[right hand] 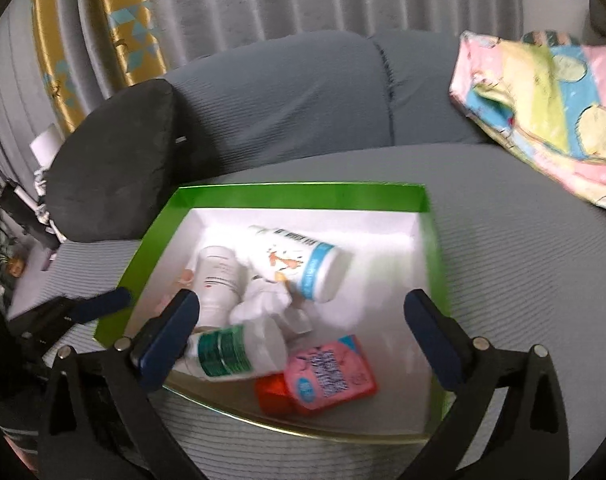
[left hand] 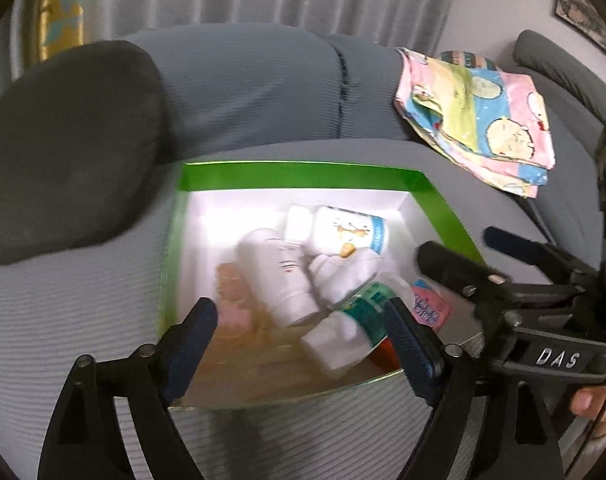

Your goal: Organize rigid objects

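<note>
A green-rimmed box (left hand: 303,174) with a white inside sits on a grey sofa seat; it also shows in the right wrist view (right hand: 303,196). In it lie several bottles: a white bottle with a blue band (right hand: 303,266), a plain white bottle (right hand: 217,276), a green-labelled white bottle (right hand: 235,350) and a pink bottle with a red cap (right hand: 327,372). My left gripper (left hand: 303,344) is open and empty above the box's near edge. My right gripper (right hand: 303,336) is open and empty over the box, and also shows in the left wrist view (left hand: 463,256).
A dark grey cushion (left hand: 67,148) lies left of the box. A folded pink, blue and yellow patterned cloth (left hand: 483,120) rests on the sofa at the right. Curtains hang behind the sofa back (left hand: 263,80).
</note>
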Demonstrator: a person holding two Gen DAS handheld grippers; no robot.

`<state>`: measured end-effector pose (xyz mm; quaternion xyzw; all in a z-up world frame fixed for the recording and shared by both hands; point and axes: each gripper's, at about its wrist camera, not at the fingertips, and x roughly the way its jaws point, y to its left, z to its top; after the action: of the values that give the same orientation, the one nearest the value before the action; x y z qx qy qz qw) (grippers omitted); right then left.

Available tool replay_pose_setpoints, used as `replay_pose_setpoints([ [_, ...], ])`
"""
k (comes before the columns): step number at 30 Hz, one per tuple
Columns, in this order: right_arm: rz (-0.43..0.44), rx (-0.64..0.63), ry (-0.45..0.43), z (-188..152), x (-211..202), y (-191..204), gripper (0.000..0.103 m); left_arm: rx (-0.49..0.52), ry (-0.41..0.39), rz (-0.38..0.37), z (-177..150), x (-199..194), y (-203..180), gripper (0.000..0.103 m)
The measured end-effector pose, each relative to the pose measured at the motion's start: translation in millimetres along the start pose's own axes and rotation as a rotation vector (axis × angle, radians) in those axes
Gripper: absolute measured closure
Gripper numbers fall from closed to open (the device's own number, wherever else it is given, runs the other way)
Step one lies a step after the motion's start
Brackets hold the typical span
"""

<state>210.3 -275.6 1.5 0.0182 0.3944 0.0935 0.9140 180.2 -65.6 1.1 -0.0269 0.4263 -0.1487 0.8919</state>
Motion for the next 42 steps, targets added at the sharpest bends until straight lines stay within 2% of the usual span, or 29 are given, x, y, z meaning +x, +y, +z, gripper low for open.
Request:
replay_pose_setpoints([
  [2, -0.027, -0.007, -0.012, 0, -8, -2, 0.001, 0.0, -0.01, 0.038, -1, -8, 3, 0.002],
  [7, -0.101, -0.026, -0.014, 3, -24, -4, 0.001, -0.058, 0.02, 0.074, 0, -21, 17, 0.001],
  [14, -0.097, -0.02, 0.07, 2, -36, -6, 0.001, -0.16, 0.082, 0.105, 9, -34, 23, 0.001],
  [17, -0.096, -0.006, 0.09, 3, -41, -6, 0.001, -0.192, 0.12, 0.145, 10, -36, 24, 0.001],
  [22, -0.098, -0.015, 0.088, 1, -48, 0, 0.001, -0.243, 0.17, 0.123, 6, -36, 32, 0.001],
  [28, -0.104, -0.03, 0.101, 2, -51, 3, 0.001, -0.226, 0.205, 0.202, 6, -36, 33, 0.001],
  [31, -0.1, -0.031, 0.1, 3, -52, 3, 0.001, -0.218, 0.198, 0.201, 7, -38, 32, 0.001],
  [42, -0.086, -0.019, 0.152, 6, -48, 3, 0.001, -0.178, 0.246, 0.246, 12, -31, 23, 0.001],
])
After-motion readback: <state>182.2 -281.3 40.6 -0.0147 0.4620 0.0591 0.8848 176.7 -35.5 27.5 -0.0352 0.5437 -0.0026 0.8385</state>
